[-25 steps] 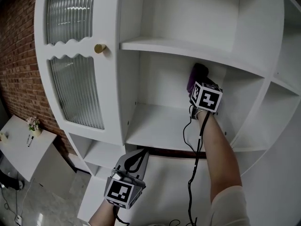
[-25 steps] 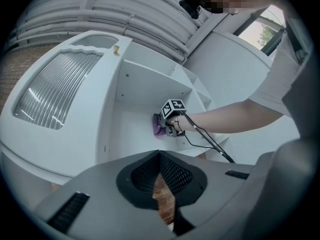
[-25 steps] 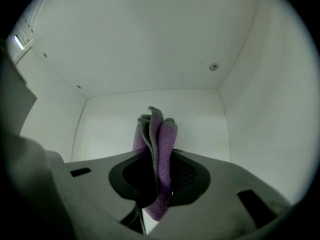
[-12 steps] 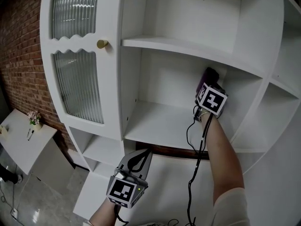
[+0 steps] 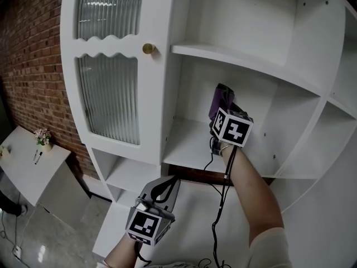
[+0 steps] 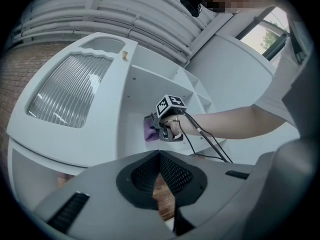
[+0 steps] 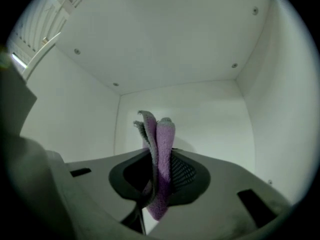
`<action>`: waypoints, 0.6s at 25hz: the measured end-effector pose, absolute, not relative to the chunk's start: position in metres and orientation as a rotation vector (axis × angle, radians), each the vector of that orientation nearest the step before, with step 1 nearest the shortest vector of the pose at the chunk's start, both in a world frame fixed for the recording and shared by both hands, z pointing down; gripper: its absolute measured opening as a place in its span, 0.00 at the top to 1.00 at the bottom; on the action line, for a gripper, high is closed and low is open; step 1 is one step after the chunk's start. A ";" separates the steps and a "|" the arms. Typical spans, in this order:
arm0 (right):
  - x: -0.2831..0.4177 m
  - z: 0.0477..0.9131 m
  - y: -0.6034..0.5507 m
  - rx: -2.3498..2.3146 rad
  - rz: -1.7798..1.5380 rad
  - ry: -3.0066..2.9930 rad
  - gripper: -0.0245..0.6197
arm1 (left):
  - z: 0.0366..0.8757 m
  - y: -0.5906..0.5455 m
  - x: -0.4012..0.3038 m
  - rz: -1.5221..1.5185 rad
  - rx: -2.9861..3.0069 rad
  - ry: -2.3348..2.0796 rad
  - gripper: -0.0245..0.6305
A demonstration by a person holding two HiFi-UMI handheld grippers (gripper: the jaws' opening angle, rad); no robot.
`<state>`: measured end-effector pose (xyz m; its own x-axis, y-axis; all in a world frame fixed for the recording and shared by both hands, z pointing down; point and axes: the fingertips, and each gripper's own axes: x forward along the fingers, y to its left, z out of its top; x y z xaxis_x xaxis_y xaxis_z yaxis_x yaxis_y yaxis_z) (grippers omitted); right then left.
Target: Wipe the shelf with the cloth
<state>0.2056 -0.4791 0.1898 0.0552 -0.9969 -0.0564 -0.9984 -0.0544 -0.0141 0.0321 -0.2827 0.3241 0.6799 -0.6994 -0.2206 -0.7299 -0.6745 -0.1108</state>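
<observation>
**Purple cloth held inside the open cabinet compartment**

At the left of the head view, a ribbed-glass door (image 5: 109, 102) carries a brass knob (image 5: 148, 48). In the lower centre, the left hand-held gripper (image 5: 167, 187) sits below the shelf (image 5: 187, 149), its jaws together with nothing between them. Further right, the right hand-held gripper (image 7: 159, 171) reaches into the open compartment. It is clamped on a folded purple cloth (image 5: 218, 98), held above the shelf board near the back wall. Whether the cloth touches the wall cannot be told.

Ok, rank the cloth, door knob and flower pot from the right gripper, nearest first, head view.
1. Cloth, held in the right gripper.
2. Door knob, up and left on the cabinet door.
3. Flower pot, far left on the low table.
</observation>
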 end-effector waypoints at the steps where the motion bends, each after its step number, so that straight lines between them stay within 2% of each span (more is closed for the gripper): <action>1: 0.190 0.193 -0.483 -2.225 0.049 2.164 0.85 | 0.324 -0.283 0.025 0.222 -2.699 1.168 0.94; 7: 0.122 0.225 -0.514 -2.162 -0.073 2.310 0.85 | 0.329 -0.295 -0.020 0.232 -2.679 1.216 0.94; 15: 0.090 0.252 -0.550 -2.154 -0.218 2.379 0.84 | 0.339 -0.317 -0.055 0.197 -2.680 1.267 0.94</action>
<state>0.0901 -0.5503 0.2523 -0.1015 -0.9841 0.1457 -0.9942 0.0952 -0.0500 -0.0555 -0.3172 0.3390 0.6300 -0.7527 -0.1910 -0.7752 -0.6242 -0.0972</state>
